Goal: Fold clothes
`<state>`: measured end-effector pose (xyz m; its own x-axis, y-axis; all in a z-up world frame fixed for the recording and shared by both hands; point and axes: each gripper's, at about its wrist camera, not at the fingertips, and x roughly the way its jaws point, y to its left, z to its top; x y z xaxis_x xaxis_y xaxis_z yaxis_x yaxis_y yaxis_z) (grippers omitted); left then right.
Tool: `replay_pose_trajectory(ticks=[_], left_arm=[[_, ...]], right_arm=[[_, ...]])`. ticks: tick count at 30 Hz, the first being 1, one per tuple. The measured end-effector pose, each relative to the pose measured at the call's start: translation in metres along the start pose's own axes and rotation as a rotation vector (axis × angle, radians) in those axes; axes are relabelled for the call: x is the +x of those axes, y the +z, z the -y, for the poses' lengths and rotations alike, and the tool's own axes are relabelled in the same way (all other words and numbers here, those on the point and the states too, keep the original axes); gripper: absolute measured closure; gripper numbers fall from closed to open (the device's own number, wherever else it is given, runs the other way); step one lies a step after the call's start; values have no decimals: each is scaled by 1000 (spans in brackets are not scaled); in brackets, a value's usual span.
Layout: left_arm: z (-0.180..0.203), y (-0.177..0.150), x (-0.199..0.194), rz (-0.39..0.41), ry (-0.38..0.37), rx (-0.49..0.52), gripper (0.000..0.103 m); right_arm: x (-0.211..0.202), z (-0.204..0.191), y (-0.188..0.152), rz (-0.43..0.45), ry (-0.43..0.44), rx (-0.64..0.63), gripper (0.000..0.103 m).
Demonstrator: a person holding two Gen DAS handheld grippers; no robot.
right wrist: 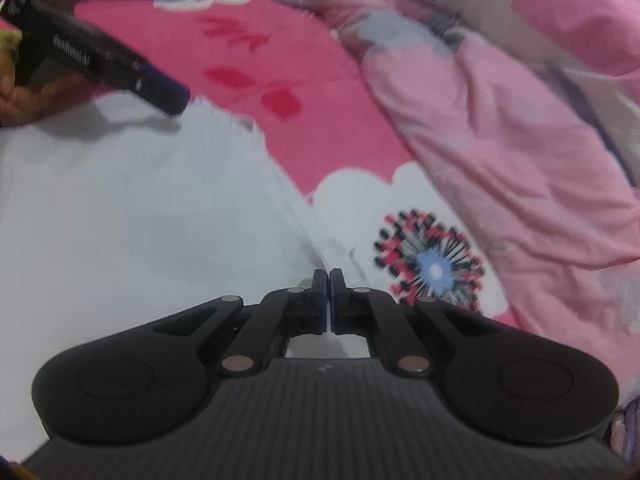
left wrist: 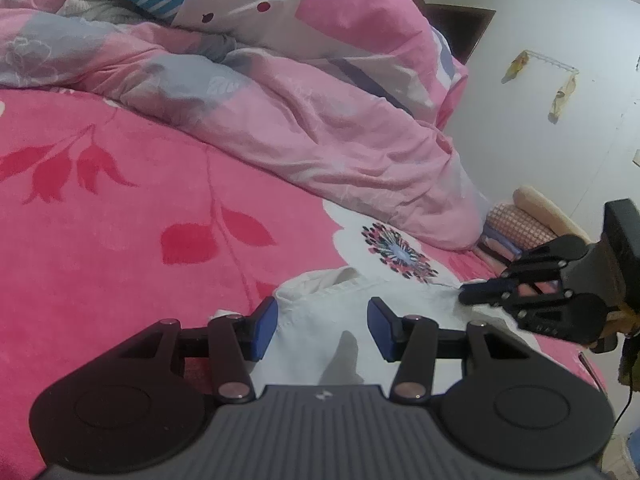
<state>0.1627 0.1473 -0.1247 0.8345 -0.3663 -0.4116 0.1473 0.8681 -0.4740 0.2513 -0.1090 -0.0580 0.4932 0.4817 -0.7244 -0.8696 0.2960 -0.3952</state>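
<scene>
Here, one white garment lies on a pink blanket printed with red leaves and one white flower with a dark, spiky centre. Two grippers are at work on it. The left gripper stands about half open, its two blue pads set to either side of a stitched edge of the cloth — the pads do not press on it, and whether their tips touch the fabric below cannot be told. The right gripper has its jaws brought together, pads face to face with only a sliver between them; in the left view its tip sits at a pulled-up corner of the garment, so it looks pinched on the cloth, though the right view is too blurred to show fabric between the pads. From the right view the garment spreads wide to the left, with the left gripper resting at its far edge, well apart from the right one. One rumpled pink quilt is heaped behind, just beside the flower. A pale wall stands at the right.
</scene>
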Motion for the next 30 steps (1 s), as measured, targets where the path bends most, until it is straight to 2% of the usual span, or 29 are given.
replay_pose_trajectory(ticks=[5, 16, 24, 30], left_arm=[[3, 0, -3, 22, 6, 14, 53], [13, -2, -10, 70, 8, 76, 53], [11, -1, -9, 70, 10, 62, 53], [8, 0, -5, 46, 26, 49, 53]], right_arm=[[-7, 5, 6, 43, -50, 10, 103], [13, 11, 2, 84, -88, 75, 103], [8, 22, -11, 104, -105, 172, 103], [19, 18, -10, 102, -121, 183, 101]])
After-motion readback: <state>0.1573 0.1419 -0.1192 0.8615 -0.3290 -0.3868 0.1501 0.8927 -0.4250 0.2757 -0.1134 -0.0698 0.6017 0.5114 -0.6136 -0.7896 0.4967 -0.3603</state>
